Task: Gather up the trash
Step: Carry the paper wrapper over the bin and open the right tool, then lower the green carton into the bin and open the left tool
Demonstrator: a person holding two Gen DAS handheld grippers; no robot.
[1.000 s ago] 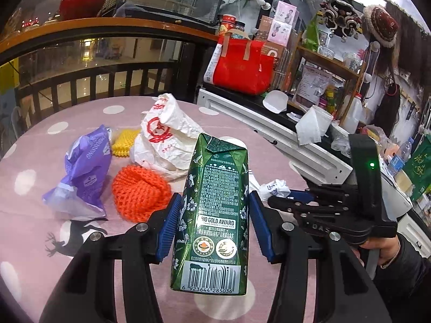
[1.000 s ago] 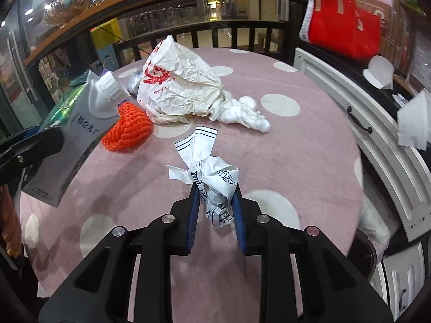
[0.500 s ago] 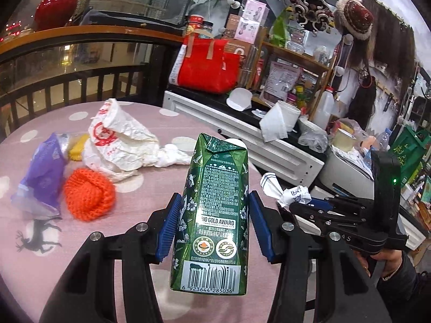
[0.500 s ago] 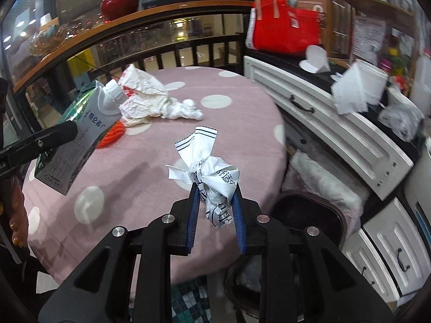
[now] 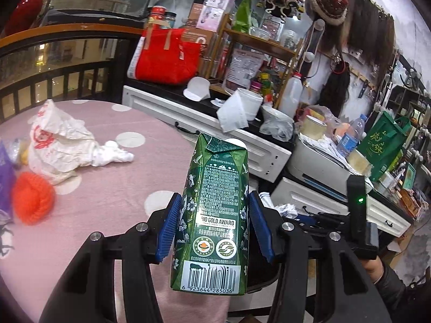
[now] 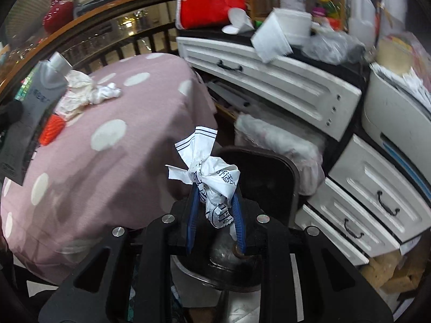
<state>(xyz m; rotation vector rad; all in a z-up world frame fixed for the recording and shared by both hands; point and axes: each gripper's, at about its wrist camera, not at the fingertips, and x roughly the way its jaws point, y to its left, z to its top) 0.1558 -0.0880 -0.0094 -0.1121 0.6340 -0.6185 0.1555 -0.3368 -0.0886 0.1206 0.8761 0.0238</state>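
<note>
My left gripper [image 5: 214,226] is shut on a green milk carton [image 5: 214,215], held upright above the right edge of the pink dotted table [image 5: 107,188]. My right gripper [image 6: 215,210] is shut on a crumpled white printed wrapper [image 6: 210,172], held off the table's edge over a dark bin [image 6: 264,177] on the floor. The right gripper and wrapper also show in the left wrist view [image 5: 289,211], to the right of the carton. On the table lie a crumpled white plastic bag [image 5: 59,142], an orange net [image 5: 32,199] and a purple pouch [image 5: 5,183].
A white cabinet with drawers [image 6: 282,80] stands to the right of the table, its top crowded with a red bag [image 5: 167,56], tissue, bottles and boxes. A dark railing [image 5: 54,78] runs behind the table. A padded seat [image 6: 280,142] sits between table and cabinet.
Both grippers have swung right, off the table toward the cabinet side. The right gripper with the wrapper now hangs over the dark bin. The carton stays held.
</note>
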